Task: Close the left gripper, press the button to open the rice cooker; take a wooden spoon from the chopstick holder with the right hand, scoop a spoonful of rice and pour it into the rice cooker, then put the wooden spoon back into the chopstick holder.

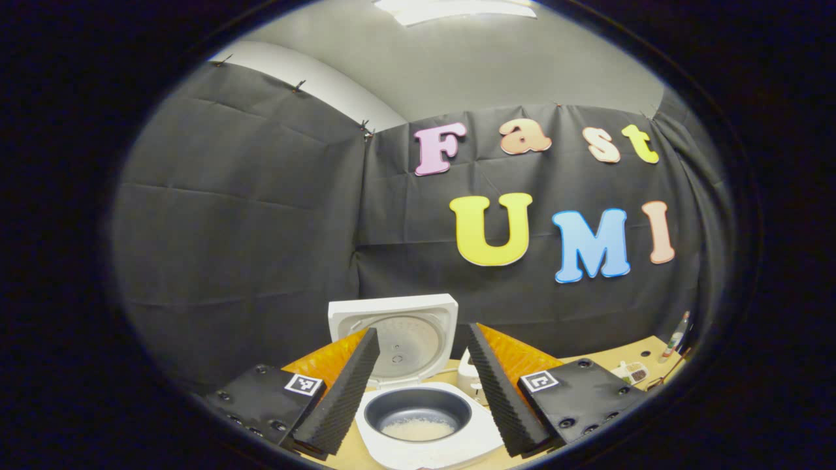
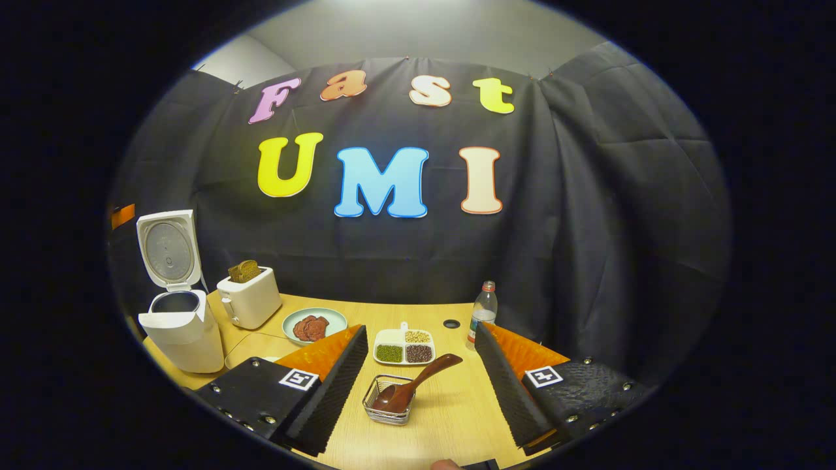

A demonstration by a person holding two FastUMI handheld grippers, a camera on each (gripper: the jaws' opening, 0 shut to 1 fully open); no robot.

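The white rice cooker [image 1: 424, 427] stands with its lid [image 1: 398, 339] raised, and white rice [image 1: 418, 428] lies in the dark inner pot. My left gripper [image 1: 421, 391] is open just above and in front of the pot, holding nothing. In the right gripper view the rice cooker [image 2: 179, 326] sits at the far left of the wooden table [image 2: 457, 405]. A wire chopstick holder [image 2: 388, 399] stands on the table with the wooden spoon [image 2: 418, 382] resting in it, bowl down and handle leaning right. My right gripper [image 2: 421, 385] is open around the holder and spoon, touching neither.
A white toaster [image 2: 249, 297] with bread stands beside the cooker. A green plate [image 2: 314, 324] of meat, a divided dish [image 2: 405, 346] of beans and a plastic bottle [image 2: 482, 312] sit farther back. The black cloth wall closes the table's far side.
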